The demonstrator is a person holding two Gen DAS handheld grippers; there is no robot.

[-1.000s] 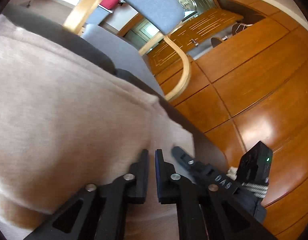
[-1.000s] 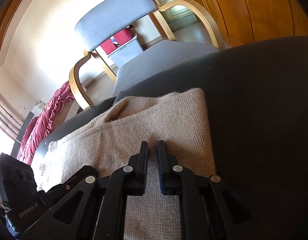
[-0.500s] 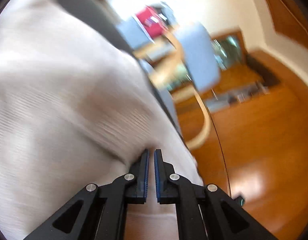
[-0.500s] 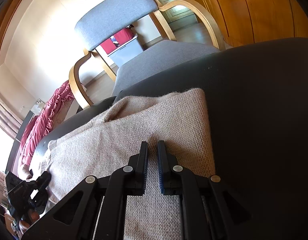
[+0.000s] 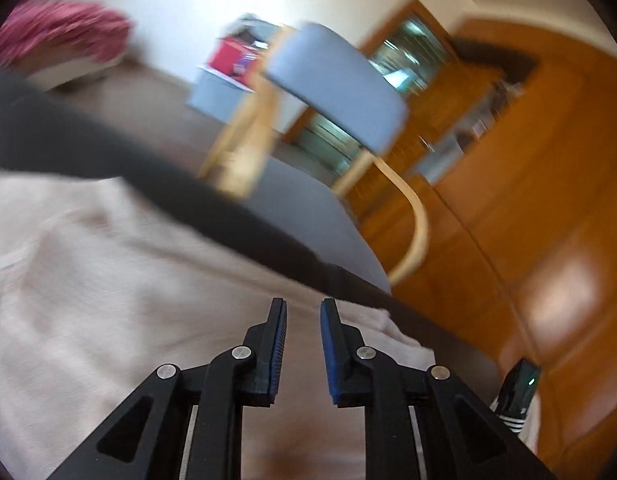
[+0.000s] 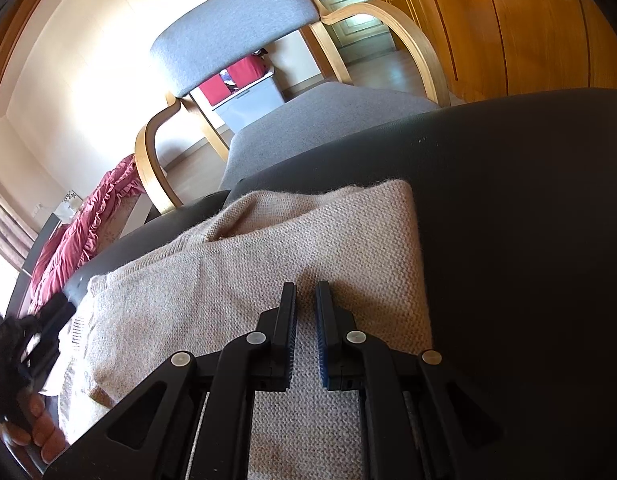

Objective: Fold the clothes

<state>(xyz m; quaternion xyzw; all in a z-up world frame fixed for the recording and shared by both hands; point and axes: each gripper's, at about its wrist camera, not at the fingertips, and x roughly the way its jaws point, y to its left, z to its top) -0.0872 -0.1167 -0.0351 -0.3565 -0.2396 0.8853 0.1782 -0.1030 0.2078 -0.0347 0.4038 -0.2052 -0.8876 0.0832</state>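
Note:
A beige knit sweater (image 6: 268,264) lies folded on a black table (image 6: 528,240). It also fills the lower left of the blurred left wrist view (image 5: 108,288). My left gripper (image 5: 303,308) hovers over the sweater with its jaws parted and nothing between them. My right gripper (image 6: 305,292) rests over the sweater's right part with only a narrow gap between its jaws; no cloth shows between them. The left gripper also shows at the far left of the right wrist view (image 6: 24,344), held by a hand.
A grey chair with bent wooden arms (image 6: 236,28) stands just beyond the table's far edge. Red bedding (image 6: 80,232) lies to the left. Wooden cabinets (image 6: 528,28) line the right side. The wood floor (image 5: 548,280) lies past the table's right edge.
My left gripper has opened its jaws and swung, so its view now faces the chair. The right gripper has stayed in place with its jaws slightly wider.

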